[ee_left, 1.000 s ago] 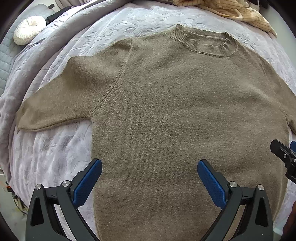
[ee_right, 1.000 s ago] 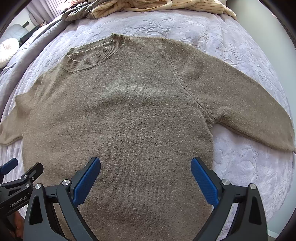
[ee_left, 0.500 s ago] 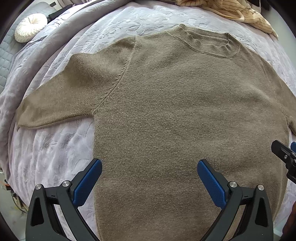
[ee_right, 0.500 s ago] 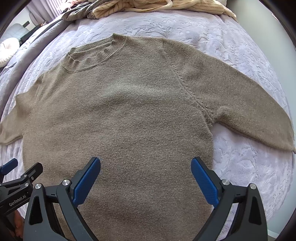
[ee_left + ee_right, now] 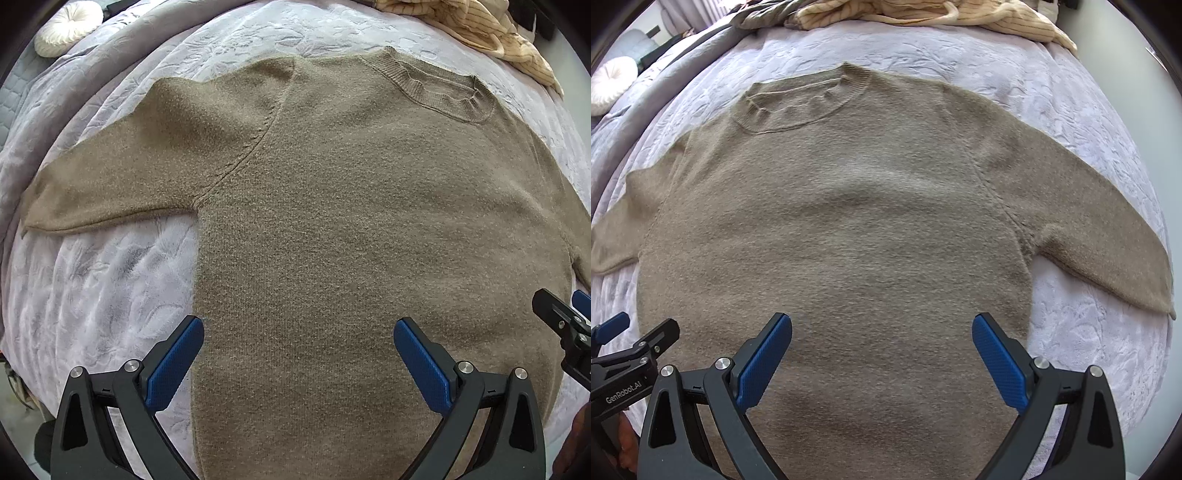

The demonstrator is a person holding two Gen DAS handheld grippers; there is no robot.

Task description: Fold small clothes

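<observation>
the olive sweater point(image 5: 332, 229) lay flat across the bed point(image 5: 92, 288), collar toward its far edge. both views had crept nearer — left tongs point(image 5: 298, 356) and right tongs point(image 5: 882, 350) gaped wide, empty, seemingly poised above the hem — no fold begun.

The sweater point(image 5: 351, 240) hem is cut off at the bottom edge, and its right sleeve runs out of the left wrist view.

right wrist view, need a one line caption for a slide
Open right gripper poised over a brown sweater spread flat on a lavender bedspread.
</observation>
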